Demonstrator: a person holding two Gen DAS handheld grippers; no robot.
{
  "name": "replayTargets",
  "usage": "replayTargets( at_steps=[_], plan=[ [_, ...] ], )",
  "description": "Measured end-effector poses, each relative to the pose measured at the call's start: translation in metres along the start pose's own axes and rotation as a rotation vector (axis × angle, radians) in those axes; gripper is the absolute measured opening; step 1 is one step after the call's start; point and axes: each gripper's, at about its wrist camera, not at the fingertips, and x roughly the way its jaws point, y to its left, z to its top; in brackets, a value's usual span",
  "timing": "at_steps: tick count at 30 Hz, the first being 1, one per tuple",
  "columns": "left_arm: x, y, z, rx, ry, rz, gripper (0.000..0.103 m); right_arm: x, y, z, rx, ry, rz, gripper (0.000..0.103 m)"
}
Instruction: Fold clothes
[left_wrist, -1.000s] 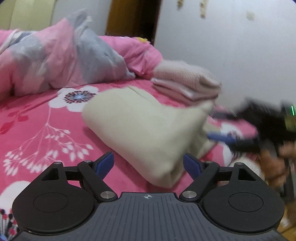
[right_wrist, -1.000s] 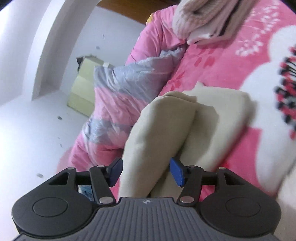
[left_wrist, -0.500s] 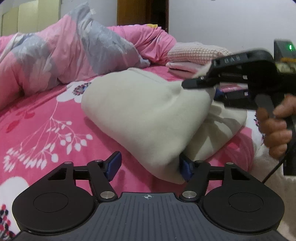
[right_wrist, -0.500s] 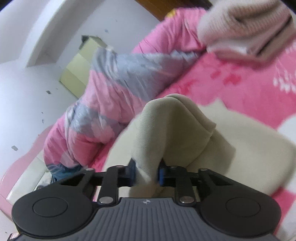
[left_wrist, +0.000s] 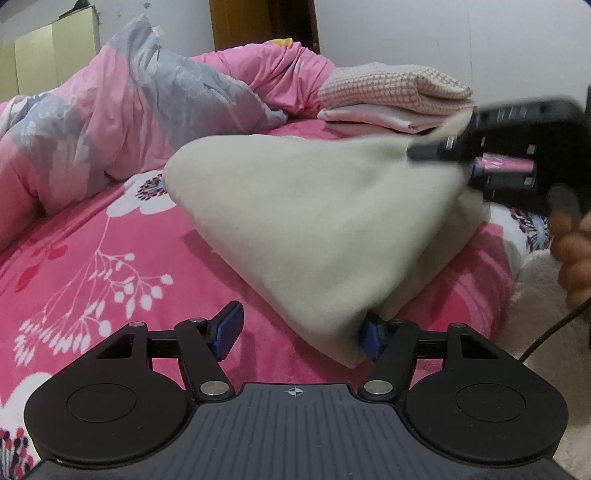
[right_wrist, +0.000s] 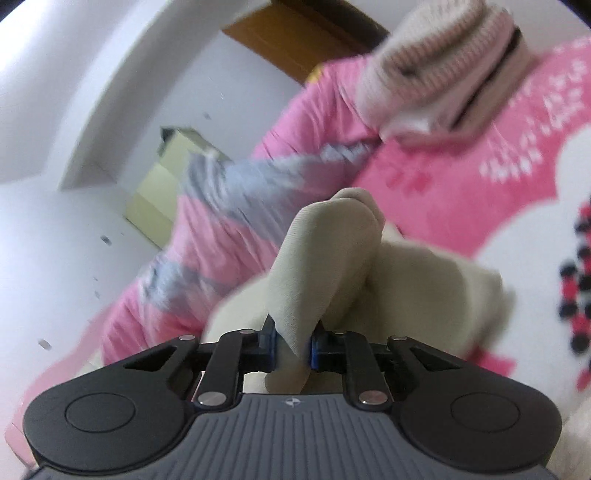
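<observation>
Since the earlier frames the cream garment (left_wrist: 314, 221) has been raised at one corner, and the right tool (right_wrist: 291, 347), whose jaws have just been closing, is now clamped on a bunched fold of it. At the near corner of the garment the left tool (left_wrist: 299, 332) has been brought closer and partly narrowed; its jaws stand open around the cloth, with one pad touched by the fabric and the other well clear, so nothing is held there yet. The garment lies half-folded on the pink floral bed (left_wrist: 92, 258), near a stack of folded clothes (left_wrist: 391, 99) and a crumpled pink and grey duvet (left_wrist: 122, 110). For a clean fold, the left jaws should probably be closed on all layers of the near corner before any lift, and both corners then carried level so the edges are kept aligned.
</observation>
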Motion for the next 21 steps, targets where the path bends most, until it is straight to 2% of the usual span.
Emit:
replayTargets(
  at_steps=[1, 4, 7, 10, 18, 21],
  plan=[
    [0.000, -0.001, 0.001, 0.005, 0.000, 0.003, 0.066, -0.002, -0.001, 0.001, -0.007, -0.005, -0.002, 0.017],
    [0.003, -0.002, -0.001, 0.008, 0.006, 0.008, 0.066, 0.001, -0.025, -0.009, 0.073, 0.050, -0.058, 0.017],
    [0.002, -0.003, -0.003, 0.006, 0.009, 0.016, 0.067, 0.001, -0.045, -0.014, 0.181, 0.060, -0.037, 0.016],
    [-0.003, -0.004, -0.002, -0.008, -0.007, 0.033, 0.066, 0.002, -0.036, -0.010, 0.136, 0.060, -0.044, 0.017],
    [-0.007, -0.005, -0.006, -0.145, -0.103, 0.048, 0.065, 0.004, -0.025, 0.002, 0.172, 0.057, -0.001, 0.017],
    [-0.007, -0.010, -0.001, -0.145, -0.136, 0.060, 0.066, 0.006, -0.012, 0.011, 0.154, 0.040, 0.020, 0.017]
  ],
)
